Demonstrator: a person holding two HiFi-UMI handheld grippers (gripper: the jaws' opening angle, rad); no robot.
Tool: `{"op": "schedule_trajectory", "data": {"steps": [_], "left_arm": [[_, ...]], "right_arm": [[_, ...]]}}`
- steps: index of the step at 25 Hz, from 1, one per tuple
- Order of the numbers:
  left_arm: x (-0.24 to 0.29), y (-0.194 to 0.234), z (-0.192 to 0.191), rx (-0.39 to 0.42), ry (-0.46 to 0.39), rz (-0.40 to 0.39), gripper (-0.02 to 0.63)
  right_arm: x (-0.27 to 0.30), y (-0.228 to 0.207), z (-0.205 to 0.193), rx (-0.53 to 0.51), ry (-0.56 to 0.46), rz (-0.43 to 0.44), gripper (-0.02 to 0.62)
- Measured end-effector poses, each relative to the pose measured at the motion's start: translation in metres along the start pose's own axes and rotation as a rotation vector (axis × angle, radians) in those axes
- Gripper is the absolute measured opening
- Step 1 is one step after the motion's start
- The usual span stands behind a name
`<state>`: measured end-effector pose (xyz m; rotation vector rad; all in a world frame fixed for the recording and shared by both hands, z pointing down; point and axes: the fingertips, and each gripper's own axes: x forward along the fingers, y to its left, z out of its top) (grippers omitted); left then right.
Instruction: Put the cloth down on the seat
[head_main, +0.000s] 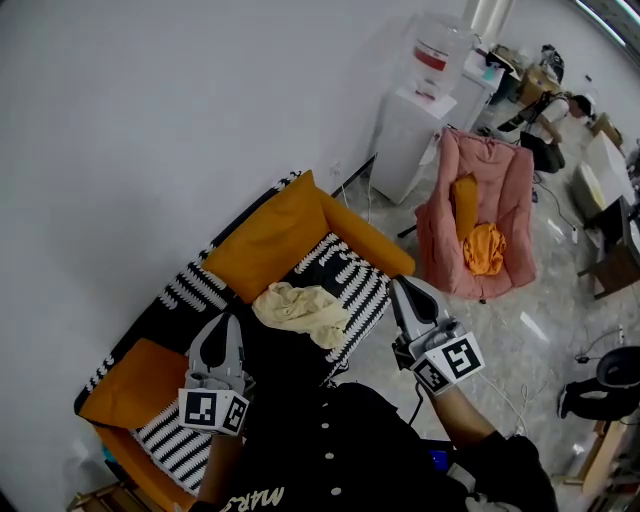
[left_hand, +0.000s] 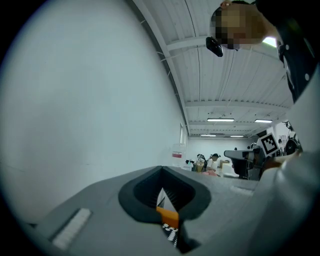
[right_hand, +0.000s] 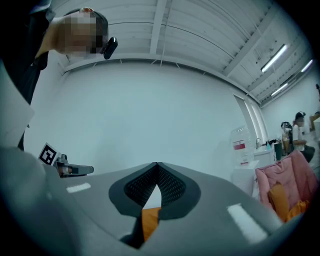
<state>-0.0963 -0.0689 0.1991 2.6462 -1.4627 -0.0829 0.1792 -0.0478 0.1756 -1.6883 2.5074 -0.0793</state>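
A pale yellow cloth (head_main: 300, 310) lies crumpled on the black-and-white striped seat (head_main: 358, 282) of an armchair with an orange back cushion (head_main: 268, 236). My left gripper (head_main: 226, 326) hovers just left of the cloth, shut and holding nothing. At the seat's right front corner my right gripper (head_main: 401, 288) is also shut and holding nothing. In the left gripper view the left gripper (left_hand: 161, 171) has its tips pressed together, with a sliver of orange and striped fabric showing in the gap below. In the right gripper view the right gripper (right_hand: 156, 166) is likewise shut, pointing toward the white wall.
A pink folding chair (head_main: 500, 190) holding an orange cloth (head_main: 485, 250) stands to the right. Behind it is a white water dispenser (head_main: 418, 115). A person (head_main: 556, 112) sits at desks far back. An orange armrest cushion (head_main: 135, 385) lies at the lower left. The white wall (head_main: 150, 120) backs the armchair.
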Motion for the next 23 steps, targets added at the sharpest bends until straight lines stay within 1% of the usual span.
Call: {"op": "schedule_trajectory", "data": {"steps": [10,23], "left_arm": [[-0.0002,-0.0081,0.0019,0.004,-0.003,-0.018,0.001],[-0.0040,-0.0060,0.0007,0.001,0.000,-0.009,0.001]], "right_arm": [[-0.0007,-0.0013,-0.0041,0.002,0.011,0.001,0.026],[-0.0031,-0.0011,-0.0049,-0.007,0.016,-0.010,0.026]]}}
